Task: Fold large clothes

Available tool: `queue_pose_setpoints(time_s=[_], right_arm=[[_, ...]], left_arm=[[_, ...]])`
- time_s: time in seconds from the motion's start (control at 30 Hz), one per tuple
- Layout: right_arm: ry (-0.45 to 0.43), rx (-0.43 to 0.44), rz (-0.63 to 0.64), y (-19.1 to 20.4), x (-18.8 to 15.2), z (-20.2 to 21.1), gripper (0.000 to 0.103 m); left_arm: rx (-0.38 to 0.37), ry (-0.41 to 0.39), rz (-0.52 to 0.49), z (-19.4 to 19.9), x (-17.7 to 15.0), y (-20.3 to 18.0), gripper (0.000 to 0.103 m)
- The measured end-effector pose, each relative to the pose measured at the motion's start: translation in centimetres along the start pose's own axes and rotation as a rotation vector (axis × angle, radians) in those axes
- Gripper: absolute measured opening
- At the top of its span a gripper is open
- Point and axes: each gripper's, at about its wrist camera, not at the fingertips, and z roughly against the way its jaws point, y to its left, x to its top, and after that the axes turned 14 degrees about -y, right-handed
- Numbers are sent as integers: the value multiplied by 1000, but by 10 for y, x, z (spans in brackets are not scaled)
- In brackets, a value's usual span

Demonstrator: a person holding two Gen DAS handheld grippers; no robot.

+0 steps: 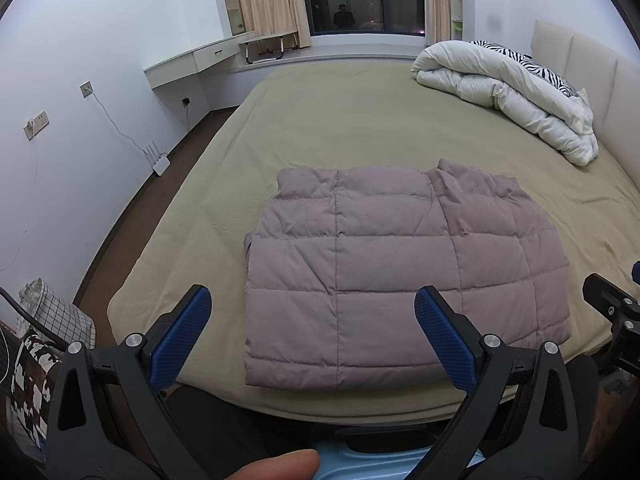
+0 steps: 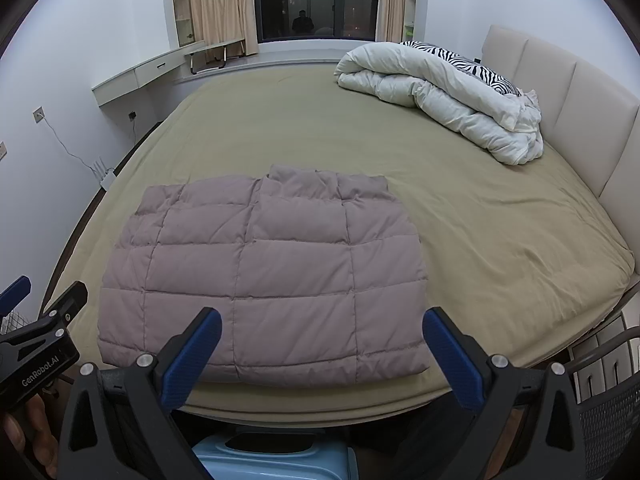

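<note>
Mauve quilted fabric fills the middle of the left wrist view: a puffy jacket (image 1: 400, 276) lies folded into a rough rectangle near the front edge of the bed (image 1: 320, 120), flat on the olive sheet. The left claw (image 1: 312, 312) hangs over that front edge with its jaws spread wide and nothing between them; its blue pads (image 1: 180, 336) frame the jacket's near hem without touching it. At the far right corner of the bed, against the padded headboard (image 1: 592, 64), a white duvet (image 1: 512, 92) is bundled over a zebra-print pillow (image 1: 536, 64). A white router (image 1: 160, 162) stands on the floor by the left wall. A fingertip (image 1: 280, 466) shows at the bottom edge, and part of the other claw's black frame enters at the right.

From the right wrist view, the same jacket (image 2: 264, 276) sits toward the front left part of the bed (image 2: 480, 240), its collar end pointing to the far edge. The right claw (image 2: 322, 340) is likewise wide open and empty, poised above the jacket's near hem. The left claw (image 2: 24, 304) shows at the left edge, held in a hand (image 2: 28, 432). The duvet (image 2: 440, 96) stays piled by the headboard (image 2: 560, 92).
</note>
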Motion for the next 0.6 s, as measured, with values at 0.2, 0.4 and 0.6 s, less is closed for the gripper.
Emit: queue_pose_setpoints(time_s=[0.2,0.4,0.6], right_arm=[[1,0,0,0,0,0,103],[0,0,0,1,0,1,103],[-1,-1,0,1,0,1,103]], left_arm=[[0,2,-2,0,-1,0,103],[-1,1,-3,0,-1,0,103],[0,0,-2,0,-1,0,103]])
